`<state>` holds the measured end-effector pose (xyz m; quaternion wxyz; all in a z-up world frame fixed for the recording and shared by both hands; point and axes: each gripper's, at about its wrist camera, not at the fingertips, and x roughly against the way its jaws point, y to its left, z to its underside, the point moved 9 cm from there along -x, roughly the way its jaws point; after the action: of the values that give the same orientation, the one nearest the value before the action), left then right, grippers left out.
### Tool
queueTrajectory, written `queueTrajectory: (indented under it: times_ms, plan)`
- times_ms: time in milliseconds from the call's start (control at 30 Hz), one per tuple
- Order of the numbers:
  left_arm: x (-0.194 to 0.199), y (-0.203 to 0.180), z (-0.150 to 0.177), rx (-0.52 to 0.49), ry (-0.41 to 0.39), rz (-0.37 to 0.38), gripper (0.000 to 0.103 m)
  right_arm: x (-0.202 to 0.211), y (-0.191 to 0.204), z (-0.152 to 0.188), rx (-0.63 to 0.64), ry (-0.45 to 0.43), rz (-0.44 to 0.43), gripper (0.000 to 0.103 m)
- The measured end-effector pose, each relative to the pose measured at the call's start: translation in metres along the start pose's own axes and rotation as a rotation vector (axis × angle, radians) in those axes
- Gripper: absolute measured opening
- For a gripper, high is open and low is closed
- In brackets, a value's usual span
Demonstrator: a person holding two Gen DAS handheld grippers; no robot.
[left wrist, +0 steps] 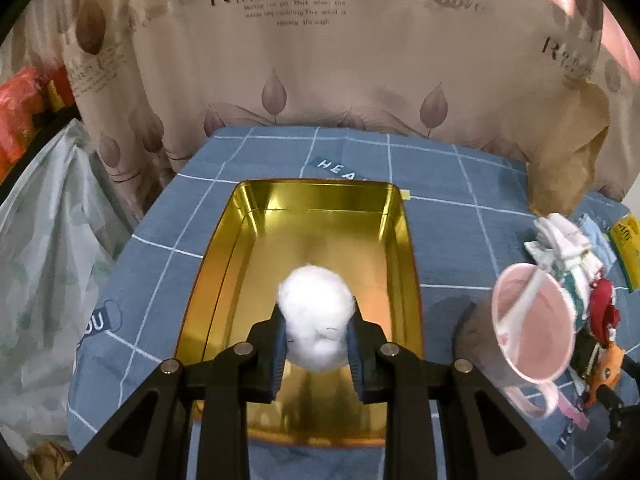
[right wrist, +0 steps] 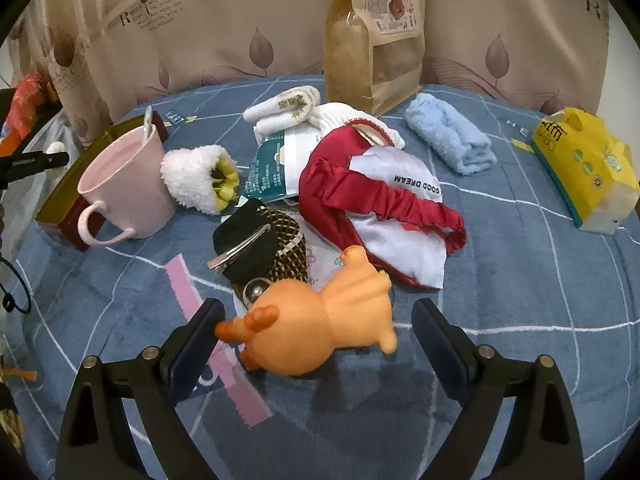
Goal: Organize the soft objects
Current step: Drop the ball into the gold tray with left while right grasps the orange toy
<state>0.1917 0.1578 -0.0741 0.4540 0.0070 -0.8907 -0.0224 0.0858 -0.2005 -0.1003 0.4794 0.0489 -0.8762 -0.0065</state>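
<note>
- Gold tin (left wrist: 224,264): near end is covered by the left gripper (left wrist: 318,346); in the right wrist view only a corner is seen behind the pink mug (right wrist: 128,188).
- Cotton ball (left wrist: 316,312): flanks are hidden by the pads (left wrist: 280,344).
- Spoon (right wrist: 147,122): only the handle tip is seen above the mug rim.
- Teal packet (right wrist: 268,172): upper part is overlaid by white socks (right wrist: 284,106); its print is too small to be read.
- Brown pouch (right wrist: 374,36): top is cut off by the picture's edge; label text is illegible.
- Curtain lettering (left wrist: 296,12): the small lines are blurred.
- Orange toy (right wrist: 316,332): its face is turned away.
</note>
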Motion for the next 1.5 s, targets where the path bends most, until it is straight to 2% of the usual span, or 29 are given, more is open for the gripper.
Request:
queueTrajectory:
  times_ms: [300, 333, 433, 867, 933, 967, 1067, 1133, 1167, 1200, 1500]
  plan:
    - [-0.048, 0.01, -0.008, -0.017, 0.091, 0.011, 0.026, -0.015, -0.002, -0.003, -0.02, 0.025, -0.005, 0.093]
    - [-0.05, 0.01, -0.008, -0.018, 0.099, 0.013, 0.026, -0.016, -0.002, -0.002, -0.021, 0.029, -0.008, 0.091]
    - [-0.06, 0.009, -0.007, -0.04, 0.12, 0.011, 0.027, -0.015, 0.001, -0.002, -0.033, 0.022, -0.044, 0.078]
    - [-0.082, 0.008, 0.003, -0.071, 0.169, -0.029, 0.031, -0.004, 0.003, -0.006, -0.009, -0.018, -0.023, 0.072]
    - [-0.082, 0.009, 0.003, -0.071, 0.169, -0.027, 0.037, -0.002, 0.004, -0.006, -0.007, -0.02, -0.022, 0.071]
    - [-0.082, 0.009, 0.003, -0.07, 0.172, -0.03, 0.044, -0.002, 0.004, -0.006, -0.007, -0.022, -0.021, 0.071]
    - [-0.081, 0.01, 0.005, -0.066, 0.178, -0.026, 0.046, 0.001, 0.004, -0.005, -0.005, -0.025, -0.015, 0.069]
    - [-0.081, 0.011, 0.006, -0.063, 0.182, -0.022, 0.051, 0.005, 0.004, -0.004, -0.007, -0.03, -0.014, 0.069]
    - [-0.08, 0.011, 0.007, -0.062, 0.184, -0.02, 0.062, 0.006, 0.004, -0.005, -0.008, -0.032, -0.011, 0.069]
    - [-0.078, 0.011, 0.007, -0.061, 0.182, -0.019, 0.066, 0.007, 0.004, -0.005, -0.008, -0.036, -0.01, 0.069]
    - [-0.049, 0.016, 0.004, -0.043, 0.121, 0.005, 0.067, 0.021, 0.005, -0.011, -0.005, -0.07, 0.004, 0.068]
